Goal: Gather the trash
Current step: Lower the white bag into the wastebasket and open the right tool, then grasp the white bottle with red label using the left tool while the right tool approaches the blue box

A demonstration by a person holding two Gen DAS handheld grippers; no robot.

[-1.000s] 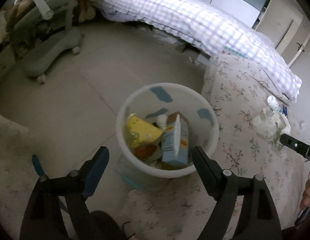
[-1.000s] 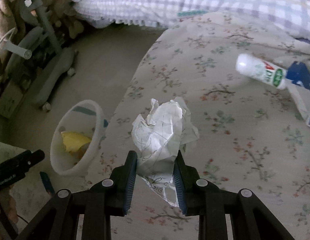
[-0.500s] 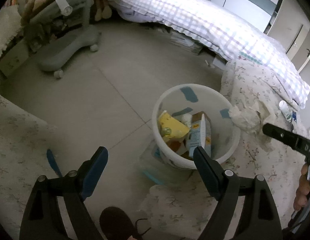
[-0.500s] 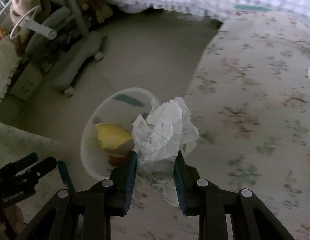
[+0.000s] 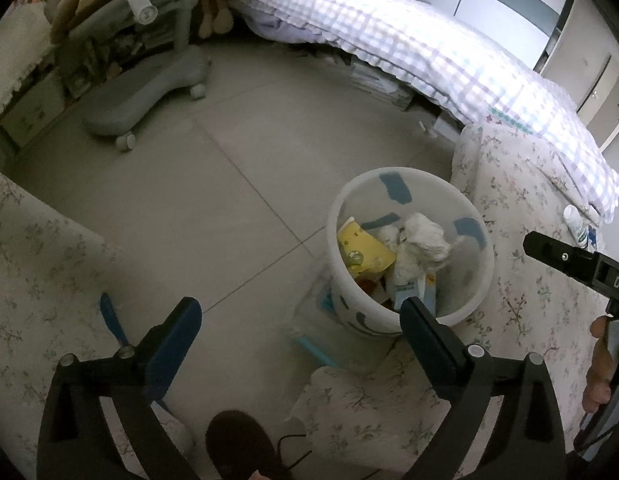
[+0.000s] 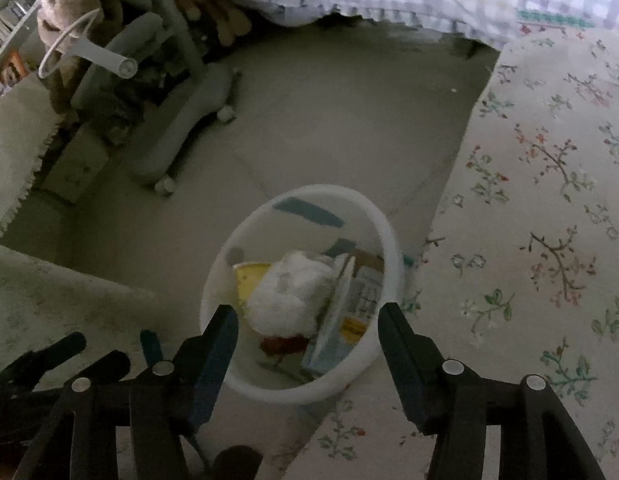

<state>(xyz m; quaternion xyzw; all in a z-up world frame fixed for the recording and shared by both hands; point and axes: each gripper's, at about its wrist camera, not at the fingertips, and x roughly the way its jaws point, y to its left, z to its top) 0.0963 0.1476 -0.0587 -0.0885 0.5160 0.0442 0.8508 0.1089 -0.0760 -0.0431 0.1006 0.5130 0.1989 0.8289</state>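
Your right gripper point(image 6: 307, 328), low in the frame, has its jaws apart; they have just been opening and nothing is between them. Your left gripper point(image 5: 301, 320) also stands wide and empty. Beyond, at centre, the crumpled white paper ball point(image 6: 289, 292) lies inside the round white plastic bin point(image 6: 373, 216), beside a yellow wrapper point(image 6: 245, 276), with the floral bedsheet point(image 6: 529, 200) at right.
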